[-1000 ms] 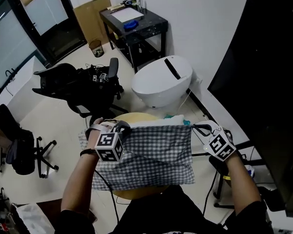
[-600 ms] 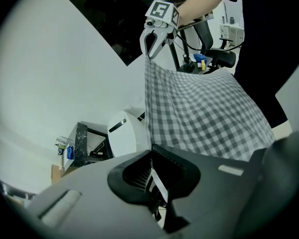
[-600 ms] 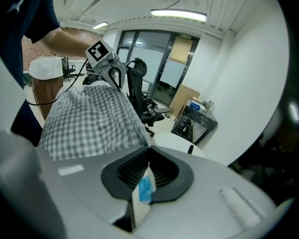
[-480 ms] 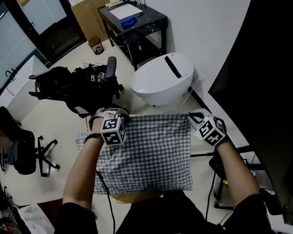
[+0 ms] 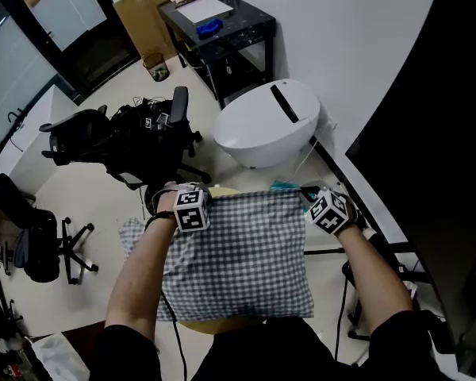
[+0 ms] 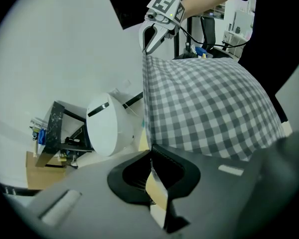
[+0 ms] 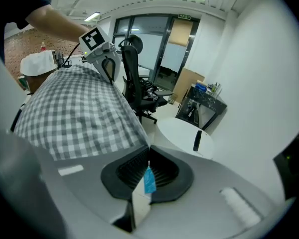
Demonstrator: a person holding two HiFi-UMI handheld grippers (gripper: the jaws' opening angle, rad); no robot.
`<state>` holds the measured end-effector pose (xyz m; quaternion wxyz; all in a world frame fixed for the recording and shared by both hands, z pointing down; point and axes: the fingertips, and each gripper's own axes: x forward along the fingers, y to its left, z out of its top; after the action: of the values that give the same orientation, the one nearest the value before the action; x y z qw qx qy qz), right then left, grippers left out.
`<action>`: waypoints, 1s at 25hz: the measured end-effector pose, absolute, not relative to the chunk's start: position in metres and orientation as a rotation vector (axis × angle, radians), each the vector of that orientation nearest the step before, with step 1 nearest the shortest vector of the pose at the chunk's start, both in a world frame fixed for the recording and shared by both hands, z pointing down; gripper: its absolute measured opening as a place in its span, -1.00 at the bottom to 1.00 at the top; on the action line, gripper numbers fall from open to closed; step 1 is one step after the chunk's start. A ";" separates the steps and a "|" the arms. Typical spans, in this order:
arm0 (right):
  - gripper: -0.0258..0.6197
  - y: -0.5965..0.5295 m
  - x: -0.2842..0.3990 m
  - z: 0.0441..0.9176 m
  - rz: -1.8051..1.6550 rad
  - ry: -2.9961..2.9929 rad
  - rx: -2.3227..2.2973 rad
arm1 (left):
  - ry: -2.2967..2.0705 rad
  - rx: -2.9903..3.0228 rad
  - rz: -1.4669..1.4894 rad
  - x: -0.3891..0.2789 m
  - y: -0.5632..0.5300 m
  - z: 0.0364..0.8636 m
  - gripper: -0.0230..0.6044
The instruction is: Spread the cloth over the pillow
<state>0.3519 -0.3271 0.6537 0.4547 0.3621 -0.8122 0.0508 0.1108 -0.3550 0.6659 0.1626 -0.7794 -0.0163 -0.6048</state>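
Left claw (image 5: 207, 191) and right claw (image 5: 305, 192) clench the checked cloth's (image 5: 239, 252) corners; pale floor (image 5: 103, 190), white wall (image 5: 341, 38), black desk (image 5: 247, 30).

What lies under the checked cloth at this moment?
Only a yellow rim peeks out past the far and near edges of the checked cloth, plus a teal scrap at its far right corner. Everything else beneath, the pillow included, is covered.

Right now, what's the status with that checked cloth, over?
Left hand-held gripper and right hand-held gripper shut on corners of grey-and-white checked cloth. Cloth taut over yellow pillow, edges showing. Nothing blocking.
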 end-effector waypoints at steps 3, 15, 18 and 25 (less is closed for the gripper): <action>-0.89 -0.325 0.350 0.680 0.159 -1.983 0.877 | -0.113 -2.265 -1.773 0.109 -0.345 0.683 -0.92; -0.64 -0.324 0.351 0.729 0.273 -1.939 0.925 | -0.150 -2.332 -1.836 0.106 -0.335 0.716 -0.88; -0.59 -0.325 0.354 0.715 0.265 -1.956 0.972 | -0.129 -2.322 -1.822 0.106 -0.337 0.713 -0.84; -0.54 -0.326 0.353 0.658 0.175 -2.022 1.103 | 0.013 -2.308 -1.745 0.105 -0.348 0.689 -0.58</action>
<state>0.3530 -0.3261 0.6580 0.4039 0.4368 -0.8008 0.0692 0.1048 -0.3477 0.6891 0.1235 -0.7915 0.0044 -0.5985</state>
